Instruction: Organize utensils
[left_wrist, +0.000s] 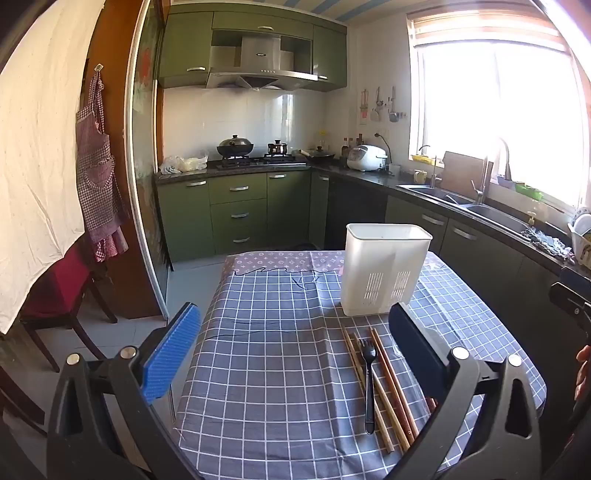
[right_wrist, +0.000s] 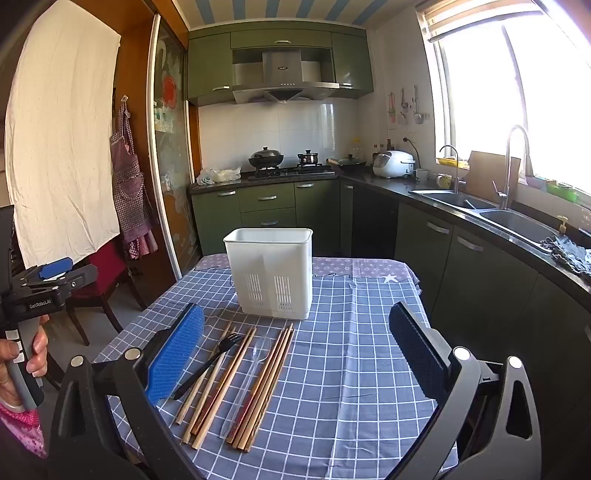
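slim wooden chopsticks (right_wrist: 221, 384) beside slotted plastic holder (right_wrist: 271, 273).

Worktop (right_wrist: 369, 350) covered by blue-grey checked cloth, patterned strip at far edge. On it: white slotted utensil holder (right_wrist: 271, 273) upright near far end; nearer, loose row of wooden chopsticks (right_wrist: 236, 384), black plastic fork (right_wrist: 212, 360) lying across some, clear plastic spoon (right_wrist: 247, 387) among them.

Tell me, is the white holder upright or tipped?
Upright. The holder stands on its base on the table, open rim upward, in both views.
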